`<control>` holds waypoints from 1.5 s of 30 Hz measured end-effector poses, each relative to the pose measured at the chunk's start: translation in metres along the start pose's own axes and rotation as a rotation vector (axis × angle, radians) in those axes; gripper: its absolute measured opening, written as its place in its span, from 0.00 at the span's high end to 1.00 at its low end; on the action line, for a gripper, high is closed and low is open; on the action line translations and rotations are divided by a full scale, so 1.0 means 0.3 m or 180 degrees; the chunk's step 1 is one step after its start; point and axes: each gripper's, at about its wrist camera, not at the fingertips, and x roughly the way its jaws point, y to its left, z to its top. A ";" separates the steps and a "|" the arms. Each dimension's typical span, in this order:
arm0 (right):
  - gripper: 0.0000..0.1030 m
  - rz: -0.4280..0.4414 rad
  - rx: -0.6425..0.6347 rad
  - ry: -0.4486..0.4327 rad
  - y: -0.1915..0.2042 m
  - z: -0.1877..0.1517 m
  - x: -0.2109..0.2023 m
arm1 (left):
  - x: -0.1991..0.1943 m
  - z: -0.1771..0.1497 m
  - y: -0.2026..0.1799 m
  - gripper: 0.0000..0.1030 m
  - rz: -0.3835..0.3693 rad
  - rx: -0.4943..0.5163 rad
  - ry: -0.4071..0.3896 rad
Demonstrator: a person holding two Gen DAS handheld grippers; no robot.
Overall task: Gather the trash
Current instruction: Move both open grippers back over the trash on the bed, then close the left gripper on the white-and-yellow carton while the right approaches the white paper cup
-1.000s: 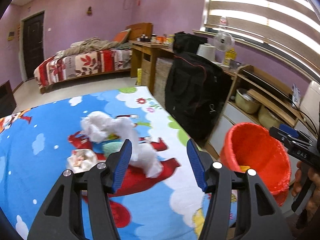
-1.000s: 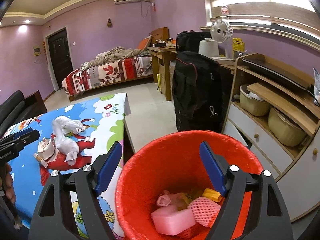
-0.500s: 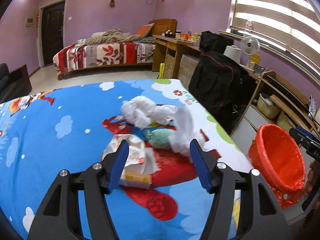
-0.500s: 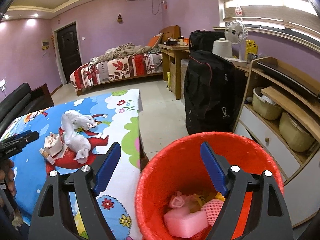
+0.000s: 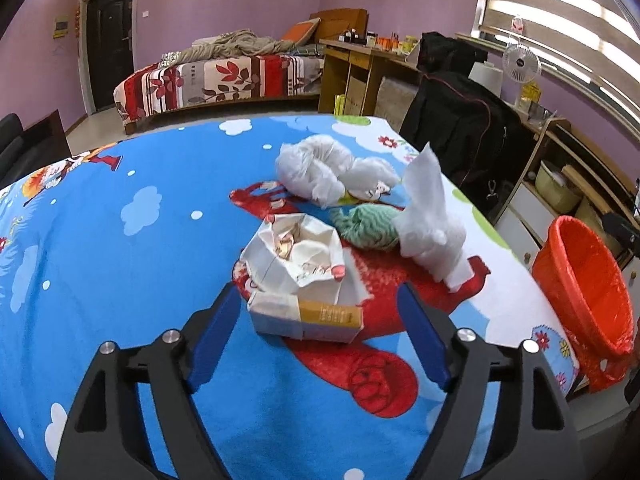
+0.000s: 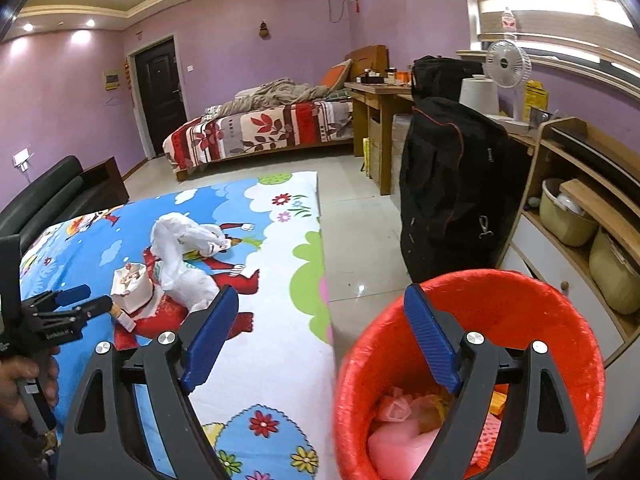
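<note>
Left gripper (image 5: pixel 320 332) is held low over the cloth (image 5: pixel 120 264), jaws apart, a torn carton (image 5: pixel 304 280) lying between the tips, untouched. Behind it, a green wad (image 5: pixel 366 226) is half hidden by tissue (image 5: pixel 430 220). Right gripper (image 6: pixel 320 336) is held gaping over the bin (image 6: pixel 560 320); bin contents are partly blocked by its finger.

Red bin (image 6: pixel 472 344); blue cartoon-printed cloth (image 5: pixel 120 280); white-and-orange carton (image 5: pixel 308 316); green-striped wad (image 5: pixel 366 228); white tissue (image 5: pixel 430 216).
</note>
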 end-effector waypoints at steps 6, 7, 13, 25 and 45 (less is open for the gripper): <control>0.22 0.0101 -0.0025 0.0083 0.045 -0.004 0.045 | 0.034 -0.017 0.008 0.24 0.0047 0.0013 0.0084; 0.22 0.0117 -0.0033 0.0097 0.052 -0.004 0.053 | 0.040 -0.018 0.010 0.24 0.0051 0.0012 0.0097; 0.22 0.0218 -0.0128 0.0181 0.114 -0.003 0.100 | 0.073 -0.023 0.002 0.24 0.0093 0.0101 0.0196; 0.22 0.0350 -0.0391 0.0267 0.250 0.015 0.172 | 0.110 -0.022 0.021 0.35 0.0078 0.0142 0.0304; 0.22 0.0402 -0.0650 0.0418 0.412 0.017 0.287 | 0.012 -0.001 0.172 0.35 0.0279 -0.0243 0.0104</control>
